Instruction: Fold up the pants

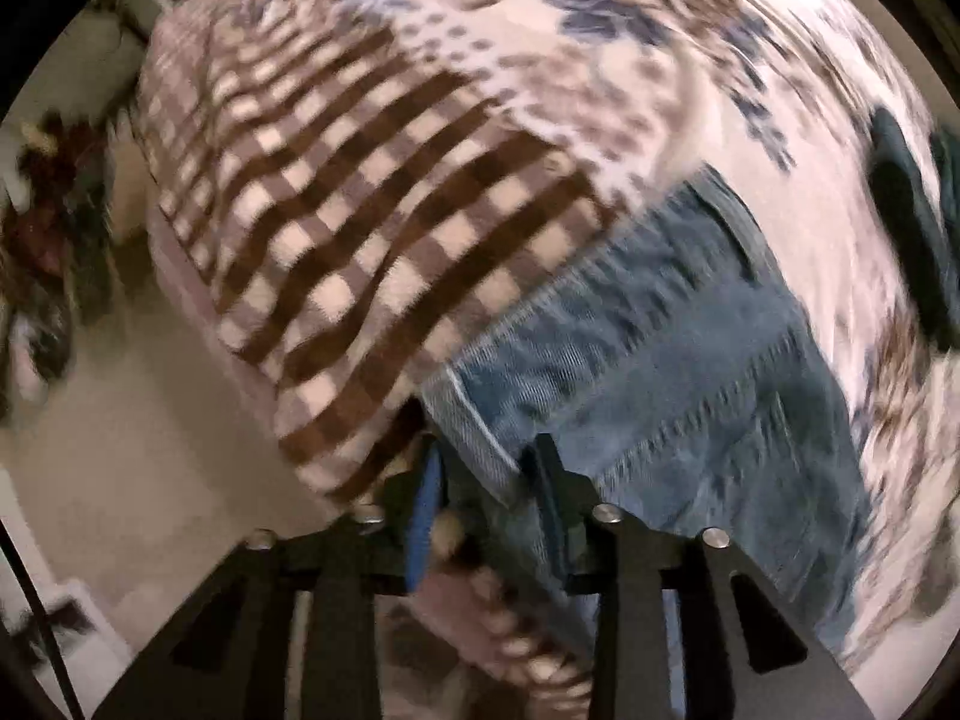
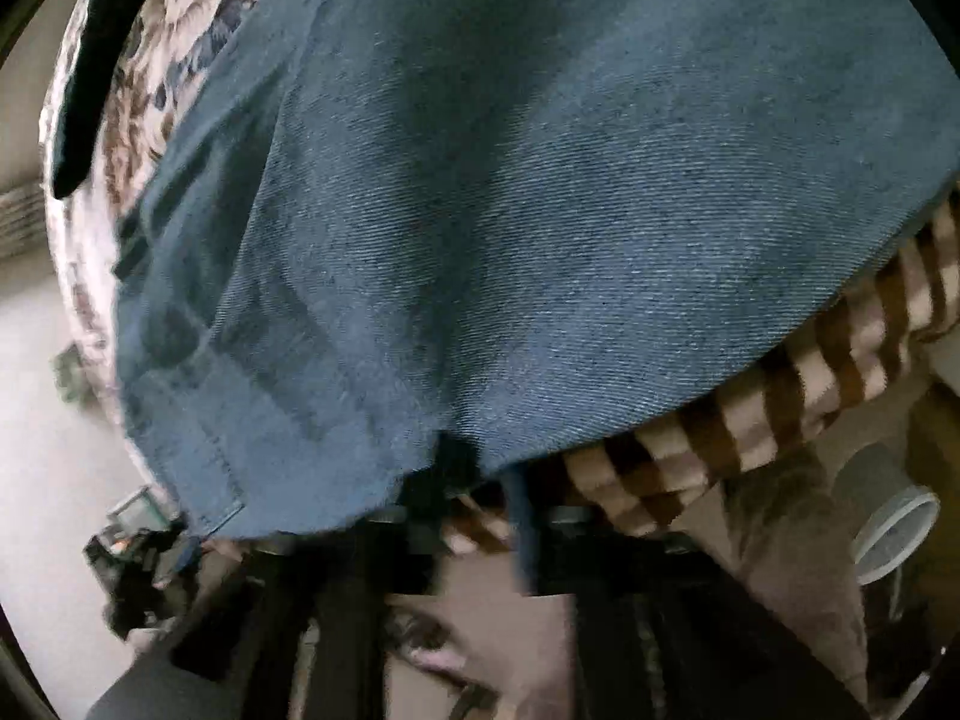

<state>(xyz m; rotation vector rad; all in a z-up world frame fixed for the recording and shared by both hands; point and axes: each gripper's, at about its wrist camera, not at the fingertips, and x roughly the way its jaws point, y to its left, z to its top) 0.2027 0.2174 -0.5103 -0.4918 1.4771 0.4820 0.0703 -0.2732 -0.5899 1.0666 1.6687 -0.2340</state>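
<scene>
— What do you see from the left wrist?

— The blue denim pants (image 1: 672,348) lie on a bed covered by a white blanket with brown and navy flower print (image 1: 600,30), and beside that a fleece blanket in brown and cream checks (image 1: 360,228). The left gripper (image 1: 486,480) has its two black fingers with blue pads (image 1: 427,492) set on either side of a hemmed edge of the denim. The jaws stand narrow, but the cloth's folded edge runs between them with a gap on the left side, so I cannot tell whether they truly pinch it. The picture is smeared. A dark garment (image 1: 906,222) lies at the far right of the bed.

— And from the right wrist?

— Denim (image 2: 540,210) fills nearly the whole view, draped right over the front of the right gripper (image 2: 480,480). Its fingertips are hidden under the cloth's lower edge, so I cannot tell how those jaws stand either. The checked fleece (image 2: 810,372) shows below the denim on the right, the flowered blanket (image 2: 156,60) at upper left with a dark strip of cloth (image 2: 90,84) on it. A grey cylindrical container (image 2: 888,522) sits low on the right, off the bed.
</scene>
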